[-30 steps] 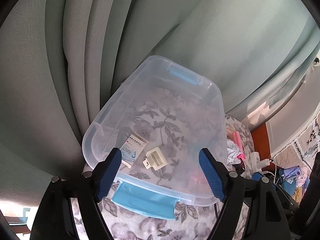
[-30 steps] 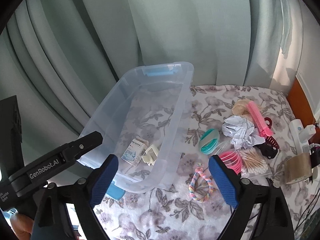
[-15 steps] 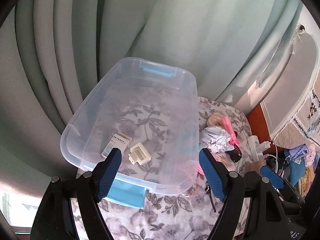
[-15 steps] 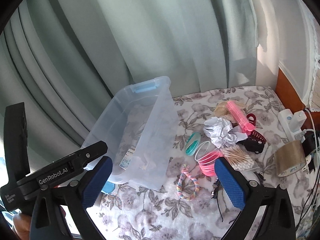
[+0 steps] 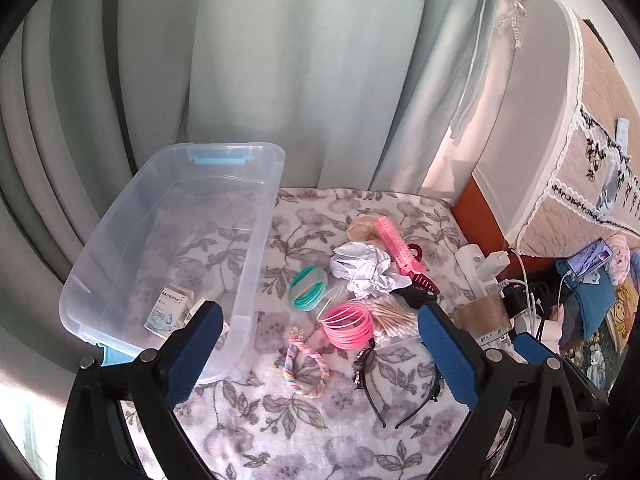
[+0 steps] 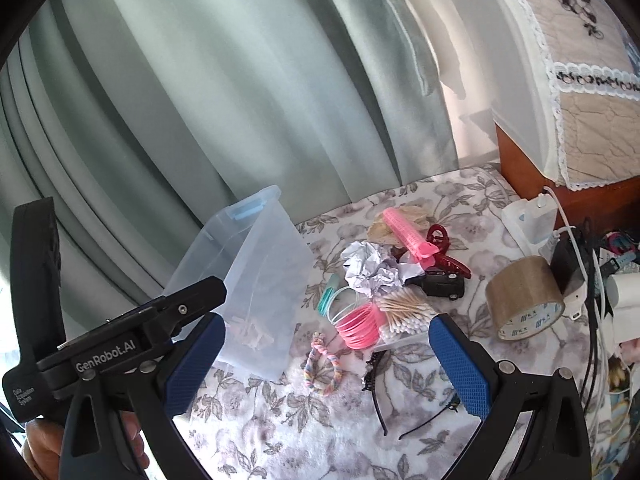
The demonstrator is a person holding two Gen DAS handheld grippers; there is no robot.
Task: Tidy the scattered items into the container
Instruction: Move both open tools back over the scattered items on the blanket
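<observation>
A clear plastic bin (image 5: 256,240) with blue latches stands at the left of the floral cloth and holds a small medicine box (image 5: 170,310). It also shows in the right wrist view (image 6: 276,264). Right of it lie a pink and teal spring coil (image 5: 347,322), a pastel braided hair tie (image 5: 304,364), crumpled paper (image 5: 364,266), a pink roller (image 5: 396,244), cotton swabs (image 5: 394,316) and a black headband (image 5: 400,396). My left gripper (image 5: 316,356) is open and empty above the hair tie. My right gripper (image 6: 326,360) is open and empty, near the same items.
A brown tape roll (image 6: 524,300), a white power strip (image 5: 480,268) with cables and a black toy car (image 6: 442,286) sit at the right. Green curtains (image 5: 240,60) hang behind. A padded bed headboard (image 5: 560,120) stands far right. The left gripper body (image 6: 120,332) shows in the right wrist view.
Both grippers have swung to the right, away from over the bin, so the scattered items now lie between the fingers. Both stay open.
</observation>
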